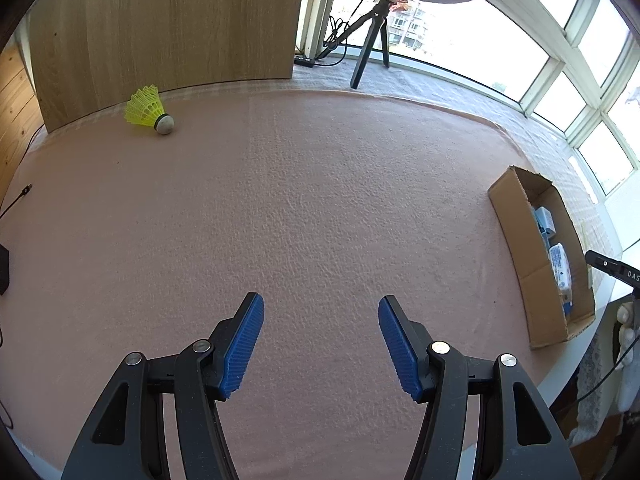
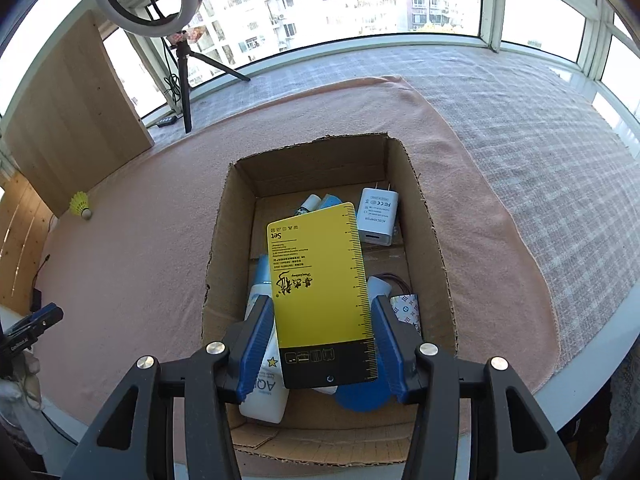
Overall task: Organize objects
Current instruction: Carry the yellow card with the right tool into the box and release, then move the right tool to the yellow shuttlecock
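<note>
Our right gripper [image 2: 322,344] is clamped on a yellow card [image 2: 320,280] with a ruler scale down one edge and a black band at its near end; the blue pads [image 2: 256,344] press against its two long sides, and we hold it flat above the open cardboard box [image 2: 236,208]. Beneath the card, inside the box, we see a white charger [image 2: 378,216] near the far right corner, a white bottle [image 2: 266,392] along the left wall, a blue round lid [image 2: 360,396] at the near end, and a small patterned packet [image 2: 408,312] on the right; other items are mostly hidden by the card. Our left gripper [image 1: 320,336] hangs over bare pink cloth [image 1: 320,184] with its jaws spread wide and nothing between them. A yellow shuttlecock [image 1: 150,111] lies on its side on the cloth, well apart from the left gripper, just in front of a wooden panel [image 1: 168,20]. From the left wrist the box sits at the far right of the cloth. A ring light on a tripod [image 2: 184,60] stands by the window.
</note>
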The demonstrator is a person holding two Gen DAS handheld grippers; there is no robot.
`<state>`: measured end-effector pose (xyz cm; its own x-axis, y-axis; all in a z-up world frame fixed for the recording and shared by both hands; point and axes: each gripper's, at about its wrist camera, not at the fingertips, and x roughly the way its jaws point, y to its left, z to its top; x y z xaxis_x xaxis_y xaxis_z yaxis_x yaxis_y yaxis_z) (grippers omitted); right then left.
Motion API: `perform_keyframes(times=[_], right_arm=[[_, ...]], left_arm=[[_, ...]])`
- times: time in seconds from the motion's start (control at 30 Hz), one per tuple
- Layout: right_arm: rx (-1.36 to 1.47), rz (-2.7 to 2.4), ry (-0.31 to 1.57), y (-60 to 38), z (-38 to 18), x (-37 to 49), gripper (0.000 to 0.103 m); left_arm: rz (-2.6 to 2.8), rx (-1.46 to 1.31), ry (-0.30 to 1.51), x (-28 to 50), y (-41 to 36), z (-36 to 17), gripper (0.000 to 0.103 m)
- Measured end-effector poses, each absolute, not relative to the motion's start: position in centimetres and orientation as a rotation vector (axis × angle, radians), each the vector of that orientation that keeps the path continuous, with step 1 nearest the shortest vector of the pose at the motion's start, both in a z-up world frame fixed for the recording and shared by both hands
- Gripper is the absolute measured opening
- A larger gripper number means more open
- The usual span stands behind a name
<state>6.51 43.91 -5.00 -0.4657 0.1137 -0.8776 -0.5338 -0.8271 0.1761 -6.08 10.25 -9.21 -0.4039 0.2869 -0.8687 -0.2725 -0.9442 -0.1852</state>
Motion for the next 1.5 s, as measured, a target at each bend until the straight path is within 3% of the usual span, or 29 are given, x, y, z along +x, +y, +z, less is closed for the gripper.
perform_keyframes(times=[0.43, 0.5, 0.53, 1.03, 1.5], right_arm=[[-1.315, 2.275, 0.613, 44.1, -5.3, 8.2, 0.048], [-1.32, 2.258, 0.596, 44.0, -5.2, 8.2, 0.061], [-1.312, 2.249, 0.585, 44.0, -5.1, 8.2, 0.062], [-1.29, 2.388, 0.628, 40.7, -3.4, 5.7, 0.063], [-1.325, 2.649, 0.637, 33.4, -1.0, -4.3, 0.063]], left_arm=[[2.371, -1.457, 0.0, -5.9, 10.7, -8.7, 0.063], [2.371, -1.456, 0.0, -5.8, 10.7, -8.7, 0.063], [2.372, -1.456, 0.0, -5.8, 10.7, -8.7, 0.063], [2.423, -1.463, -0.053, -5.8, 7.4, -8.6, 0.063], [2.576, -1.411, -0.118, -8.9, 0.7, -6.5, 0.063]])
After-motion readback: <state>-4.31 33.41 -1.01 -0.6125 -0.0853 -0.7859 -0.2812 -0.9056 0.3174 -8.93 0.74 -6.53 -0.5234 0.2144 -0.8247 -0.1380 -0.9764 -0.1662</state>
